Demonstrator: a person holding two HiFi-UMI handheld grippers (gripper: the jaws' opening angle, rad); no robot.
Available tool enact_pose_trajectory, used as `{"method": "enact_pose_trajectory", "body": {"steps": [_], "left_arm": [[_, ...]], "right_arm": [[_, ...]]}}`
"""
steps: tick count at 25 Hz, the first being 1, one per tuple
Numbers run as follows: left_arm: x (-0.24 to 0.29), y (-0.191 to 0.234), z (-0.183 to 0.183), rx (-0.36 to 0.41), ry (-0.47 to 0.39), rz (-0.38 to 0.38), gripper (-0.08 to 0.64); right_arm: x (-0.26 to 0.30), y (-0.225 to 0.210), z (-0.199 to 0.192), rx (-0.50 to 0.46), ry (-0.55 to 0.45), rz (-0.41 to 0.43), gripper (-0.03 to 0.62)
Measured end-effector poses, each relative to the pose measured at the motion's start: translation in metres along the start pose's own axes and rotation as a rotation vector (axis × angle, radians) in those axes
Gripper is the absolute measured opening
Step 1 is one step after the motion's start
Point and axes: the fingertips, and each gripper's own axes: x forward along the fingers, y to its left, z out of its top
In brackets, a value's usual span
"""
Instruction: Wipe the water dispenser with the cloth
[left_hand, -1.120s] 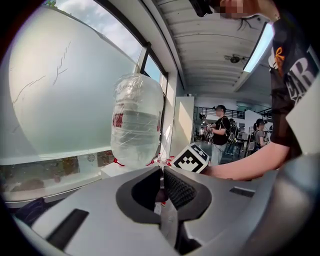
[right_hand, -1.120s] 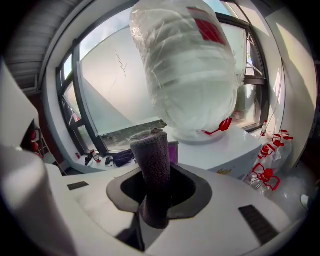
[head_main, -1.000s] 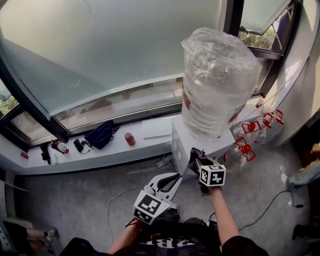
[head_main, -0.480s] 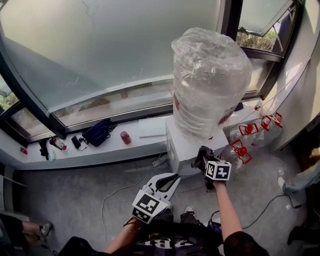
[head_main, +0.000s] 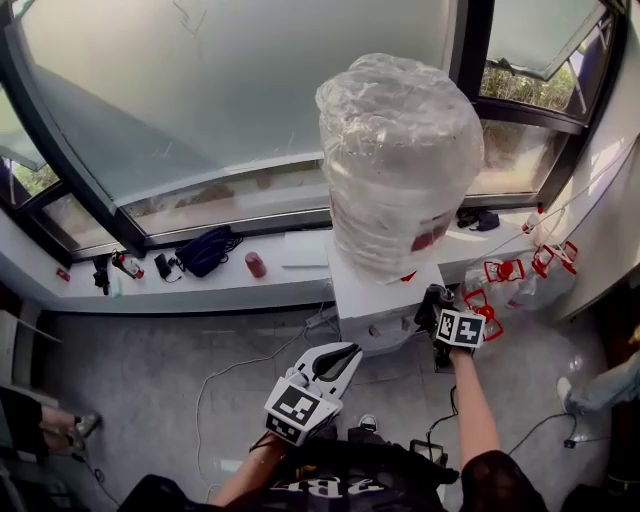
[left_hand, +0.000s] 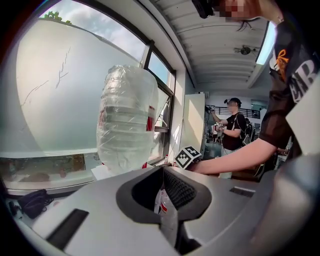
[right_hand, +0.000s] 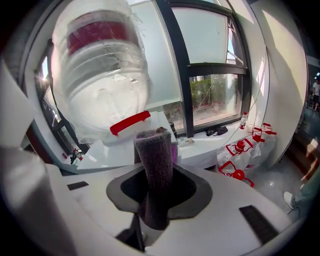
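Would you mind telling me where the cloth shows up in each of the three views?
Head view: cloth at lower right, held by the right gripper.
Left gripper view: not visible.
Right gripper view: centre, upright between the jaws.
Shared landmark: the wrapped water bottle, in all three.

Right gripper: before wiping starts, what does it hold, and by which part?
The right gripper clamps the dark cloth near one end; the rest sticks out past it.
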Motion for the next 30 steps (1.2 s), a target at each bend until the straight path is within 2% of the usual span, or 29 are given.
{"method": "enact_pose_trajectory", "body": {"steps": [8,14,21,30], "left_arm": [[0.010,-0.016,-0.014,-0.029,0.036,0.101,0.031],[0.008,-0.021,-0.020,-0.035,0.054,0.134,0.031],[0.000,-0.013,-0.033,-0.045,0.052,0.150,0.031],[-0.036,0.001,-0.053,-0.037,0.043,0.144,0.031]], "right_arm": [[0.007,-0.055,0.008,-0.077,0.010,-0.001,0.106],[-0.004,-0.050,-0.006,-0.134,-0.005,0.088,0.106],[-0.030,0.008,-0.041,-0.168,0.006,0.243,0.106],[-0.026,0.128,-0.080,-0.291,0.026,0.362,0.106]]}}
